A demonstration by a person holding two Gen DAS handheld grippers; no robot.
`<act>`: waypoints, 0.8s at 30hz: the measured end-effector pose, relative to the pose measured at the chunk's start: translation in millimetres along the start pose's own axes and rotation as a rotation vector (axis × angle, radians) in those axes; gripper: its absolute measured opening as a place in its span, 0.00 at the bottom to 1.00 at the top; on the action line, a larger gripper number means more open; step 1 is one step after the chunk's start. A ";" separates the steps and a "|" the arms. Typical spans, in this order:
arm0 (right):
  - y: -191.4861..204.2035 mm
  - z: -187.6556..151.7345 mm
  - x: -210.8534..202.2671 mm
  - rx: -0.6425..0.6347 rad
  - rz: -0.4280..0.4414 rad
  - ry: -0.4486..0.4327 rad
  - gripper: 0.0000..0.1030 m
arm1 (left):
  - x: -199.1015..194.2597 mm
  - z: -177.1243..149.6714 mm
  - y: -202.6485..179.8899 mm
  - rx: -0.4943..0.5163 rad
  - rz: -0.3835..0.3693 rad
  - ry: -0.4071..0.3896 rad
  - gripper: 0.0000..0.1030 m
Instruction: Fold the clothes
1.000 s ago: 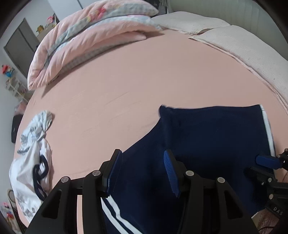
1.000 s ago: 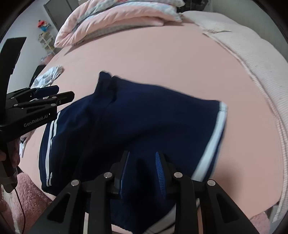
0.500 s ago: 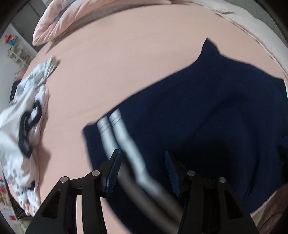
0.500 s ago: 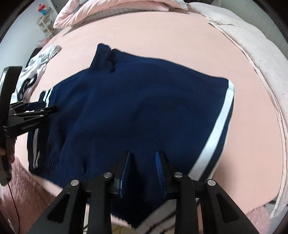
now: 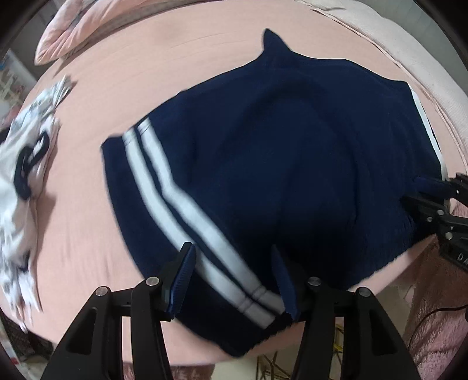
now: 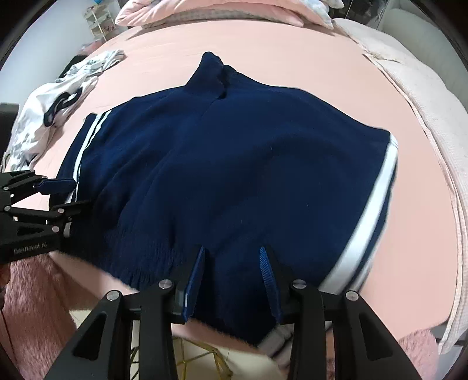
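Observation:
Navy shorts [image 5: 278, 163] with white side stripes lie spread flat on the pink bed sheet, waistband toward me, also shown in the right wrist view [image 6: 234, 163]. My left gripper [image 5: 232, 280] is open over the waistband's left end, astride the double white stripe [image 5: 187, 210]. My right gripper [image 6: 231, 277] is open over the waistband near its right end, by the right stripe [image 6: 368, 210]. Each gripper shows in the other's view, the right one [image 5: 433, 193] and the left one [image 6: 55, 195], both with fingers apart.
A white patterned garment [image 5: 20, 163] lies crumpled at the left on the pink sheet [image 6: 307, 64]. Pink pillows and a duvet [image 6: 222, 11] are piled at the bed's far end. A cream blanket [image 6: 424, 96] runs along the right. A fluffy pink rug [image 6: 26, 298] lies below the near edge.
The shorts have come down from hanging to lying flat on the bed. Both grippers have lowered toward the waistband at the near edge.

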State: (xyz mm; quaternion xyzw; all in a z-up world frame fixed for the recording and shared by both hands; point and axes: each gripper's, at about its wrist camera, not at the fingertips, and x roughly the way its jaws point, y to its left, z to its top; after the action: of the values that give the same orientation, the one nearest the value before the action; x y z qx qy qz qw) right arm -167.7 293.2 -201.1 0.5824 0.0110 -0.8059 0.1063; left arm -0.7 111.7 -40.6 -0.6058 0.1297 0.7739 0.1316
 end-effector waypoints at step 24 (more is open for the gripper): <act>-0.8 80.1 -5.2 -0.044 0.014 -0.069 0.38 | 20.3 56.8 62.7 -0.194 0.068 -0.063 0.55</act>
State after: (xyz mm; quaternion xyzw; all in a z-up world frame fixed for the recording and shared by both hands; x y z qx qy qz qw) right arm -241.2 283.5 -170.5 0.5519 0.0211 -0.8243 0.1248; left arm -79.4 74.7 -44.5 -0.5864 0.0704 0.8054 0.0498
